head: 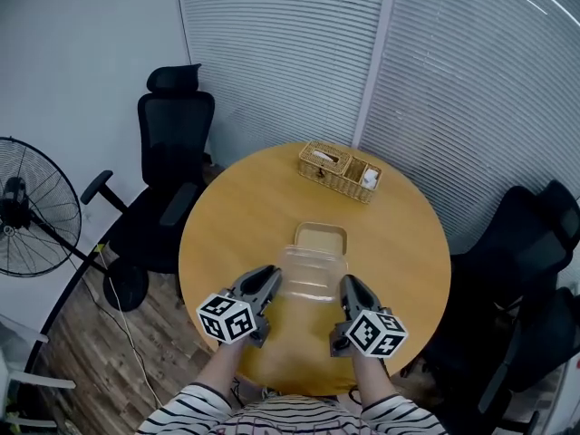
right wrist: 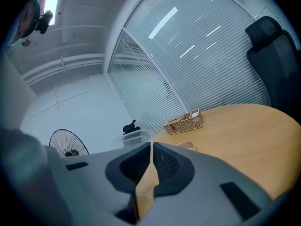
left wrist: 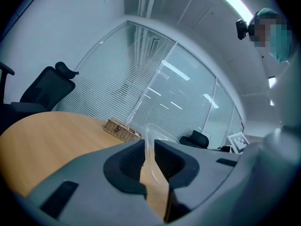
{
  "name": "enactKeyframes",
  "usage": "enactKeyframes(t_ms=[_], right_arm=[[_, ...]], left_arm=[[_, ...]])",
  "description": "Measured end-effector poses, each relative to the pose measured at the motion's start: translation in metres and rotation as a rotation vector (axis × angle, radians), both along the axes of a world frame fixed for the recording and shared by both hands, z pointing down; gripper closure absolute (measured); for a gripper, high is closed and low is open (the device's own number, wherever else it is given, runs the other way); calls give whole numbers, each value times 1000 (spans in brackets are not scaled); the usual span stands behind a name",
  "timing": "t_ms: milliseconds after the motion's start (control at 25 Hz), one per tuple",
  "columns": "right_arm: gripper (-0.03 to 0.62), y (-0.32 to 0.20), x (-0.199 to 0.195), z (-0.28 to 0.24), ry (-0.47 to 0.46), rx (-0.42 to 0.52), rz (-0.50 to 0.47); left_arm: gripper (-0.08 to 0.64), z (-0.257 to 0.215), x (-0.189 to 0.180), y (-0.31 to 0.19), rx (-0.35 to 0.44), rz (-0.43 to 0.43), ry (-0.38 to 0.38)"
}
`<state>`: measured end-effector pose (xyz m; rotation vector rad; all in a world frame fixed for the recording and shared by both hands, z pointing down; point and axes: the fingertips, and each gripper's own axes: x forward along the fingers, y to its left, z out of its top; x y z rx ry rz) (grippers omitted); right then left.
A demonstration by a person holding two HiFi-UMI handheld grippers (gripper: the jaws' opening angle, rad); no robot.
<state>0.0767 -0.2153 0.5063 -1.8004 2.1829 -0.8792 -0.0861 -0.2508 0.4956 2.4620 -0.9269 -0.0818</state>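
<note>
Pressure wants to be even and level, I judge, since the left hand-held gripper (head: 269, 275) and right hand-held gripper (head: 349, 285) each clamp a thin side wall of the clear plastic box (head: 311, 275), over the worktop (head: 236, 207) beside a beige lid (head: 320, 237).

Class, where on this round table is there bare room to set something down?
Bare wood lies left of the lid out to the table edge, and right of it likewise. Between lid and wicker basket runs a narrower strip. Crowded: the near middle, where left gripper and right gripper pinch the clear container.
</note>
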Motion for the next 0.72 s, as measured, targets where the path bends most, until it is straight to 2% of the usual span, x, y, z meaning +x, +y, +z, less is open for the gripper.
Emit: enactKeyframes(t_ms=[720], right_arm=[[551,87,-34,-21,14,39,58]], left_arm=[[492,-22,-33,79,35,35,56]])
